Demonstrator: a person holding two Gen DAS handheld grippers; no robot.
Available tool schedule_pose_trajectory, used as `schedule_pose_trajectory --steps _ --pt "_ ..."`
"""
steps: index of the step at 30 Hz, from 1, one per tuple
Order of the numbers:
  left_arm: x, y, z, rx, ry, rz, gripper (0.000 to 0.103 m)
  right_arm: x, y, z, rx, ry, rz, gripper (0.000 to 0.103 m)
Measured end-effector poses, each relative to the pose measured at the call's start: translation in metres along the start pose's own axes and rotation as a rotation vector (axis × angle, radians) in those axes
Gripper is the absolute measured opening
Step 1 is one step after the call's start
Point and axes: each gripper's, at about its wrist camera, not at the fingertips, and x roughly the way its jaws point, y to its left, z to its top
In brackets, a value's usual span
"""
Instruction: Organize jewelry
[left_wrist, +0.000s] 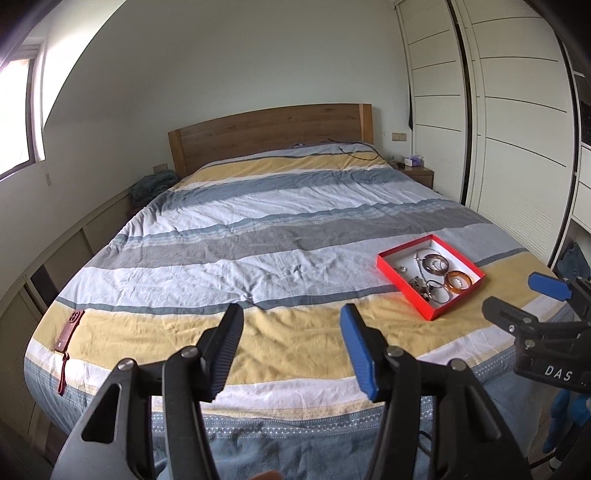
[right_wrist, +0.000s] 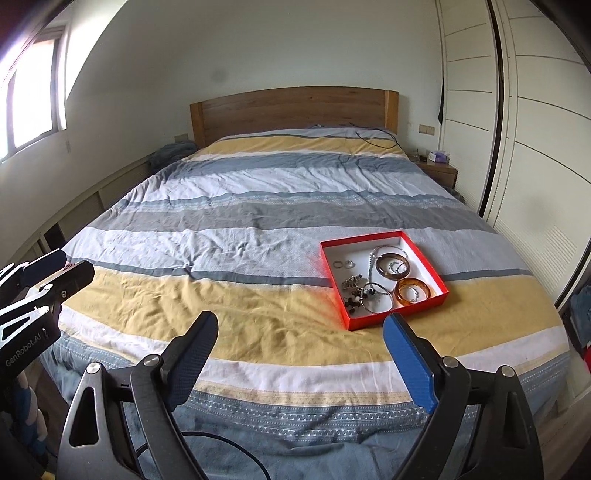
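Big striped bed (right_wrist: 258, 229) fills the room. A red tray (right_wrist: 424, 266) sits on its near right side, holding an amber bangle (right_wrist: 413, 291), chains, probably tiny rings. Left gripper (left_wrist: 291, 350) and right gripper (right_wrist: 301, 365) hover nearby, jaws spread, empty.

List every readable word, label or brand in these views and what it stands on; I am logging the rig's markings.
"DAS", cut off by the frame edge: on the black body of the right tongs, seen from the left wrist.
"GenRobot.AI": on the black body of the left tongs, seen from the right wrist.
Purple tissue box on the nightstand: print too small to read.
Red jewelry tray: no text visible.
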Motion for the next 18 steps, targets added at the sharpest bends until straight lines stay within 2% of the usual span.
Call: schedule_pose_trajectory --steps 7,18 --pt "0.009 0.012 -0.017 -0.038 0.044 -0.003 0.053 -0.006 0.003 -0.005 -0.004 -0.024 -0.011 0.102" --pt "0.027 0.023 -0.035 -0.061 0.108 0.039 0.053 0.001 -0.001 -0.014 0.003 0.001 -0.035 0.103"
